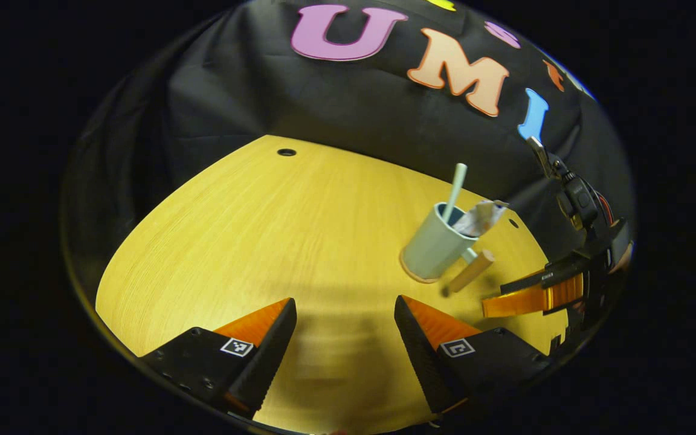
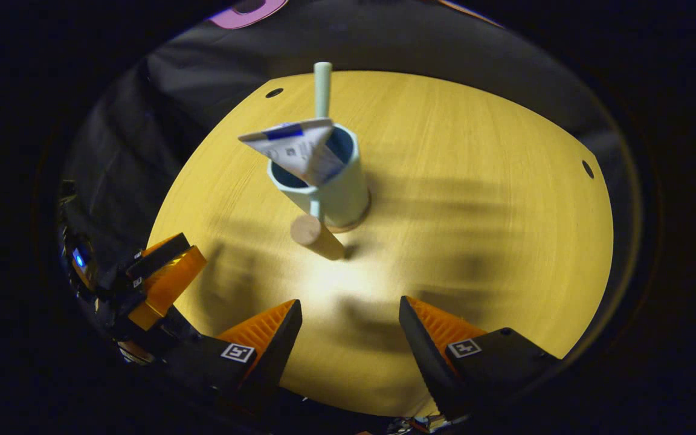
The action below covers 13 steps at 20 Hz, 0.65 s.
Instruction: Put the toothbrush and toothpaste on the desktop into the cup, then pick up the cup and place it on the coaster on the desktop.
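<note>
The left hand-held gripper (image 1: 345, 317) hangs over the bare table (image 1: 233, 241) with its jaws spread wide, gripping nothing. To its right the cup (image 1: 435, 248) stands on the coaster (image 1: 415, 277), toothbrush (image 1: 455, 190) and toothpaste (image 1: 480, 217) inside. The right hand-held gripper (image 2: 351, 320) is likewise wide apart and empty, near the cup's wooden handle (image 2: 318, 237).

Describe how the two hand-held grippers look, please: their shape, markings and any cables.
Each hand-held gripper, left and right, has two wedge-shaped fingers with ribbed inner faces, mounted on black blocks. Each block carries a small square black-and-white marker and a few screw holes. In the left gripper view, the other tool's body has red wires near its top.
</note>
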### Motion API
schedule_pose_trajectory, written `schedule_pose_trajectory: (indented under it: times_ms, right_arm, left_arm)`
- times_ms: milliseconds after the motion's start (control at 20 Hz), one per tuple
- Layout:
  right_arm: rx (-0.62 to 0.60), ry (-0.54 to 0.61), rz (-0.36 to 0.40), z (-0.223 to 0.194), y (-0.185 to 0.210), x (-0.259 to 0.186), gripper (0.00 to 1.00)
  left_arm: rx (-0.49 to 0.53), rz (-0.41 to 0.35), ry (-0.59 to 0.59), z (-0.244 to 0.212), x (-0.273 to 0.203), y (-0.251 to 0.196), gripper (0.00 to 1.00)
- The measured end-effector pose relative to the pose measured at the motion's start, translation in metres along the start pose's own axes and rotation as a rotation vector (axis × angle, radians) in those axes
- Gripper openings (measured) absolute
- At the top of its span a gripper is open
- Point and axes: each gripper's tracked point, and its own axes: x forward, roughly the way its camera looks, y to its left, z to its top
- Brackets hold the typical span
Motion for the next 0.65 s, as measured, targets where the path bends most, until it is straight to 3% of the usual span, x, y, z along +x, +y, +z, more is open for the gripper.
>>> schedule_pose_trajectory:
  times_ms: [50,100,250,400,650]
  right_arm:
    - [0.022,-0.012,-0.003,-0.006,-0.005,-0.003,0.96]
    - [0.1,-0.066,-0.015,-0.015,-0.021,-0.016,1.0]
    - [0.229,-0.257,-0.016,-0.004,-0.043,-0.032,1.0]
    - [0.249,-0.337,-0.03,-0.014,-0.072,-0.051,0.96]
    - [0.276,-0.493,-0.001,-0.011,-0.107,-0.085,0.99]
  left_arm:
    - [0.024,-0.02,0.004,-0.002,0.0,-0.019,0.95]
    - [0.073,-0.055,0.008,-0.004,-0.002,-0.056,0.95]
    - [0.112,-0.096,0.007,-0.004,-0.005,-0.103,0.95]
    - [0.199,-0.095,0.005,-0.003,-0.01,-0.144,0.95]
    - [0.211,-0.092,-0.013,-0.013,-0.018,-0.191,0.95]
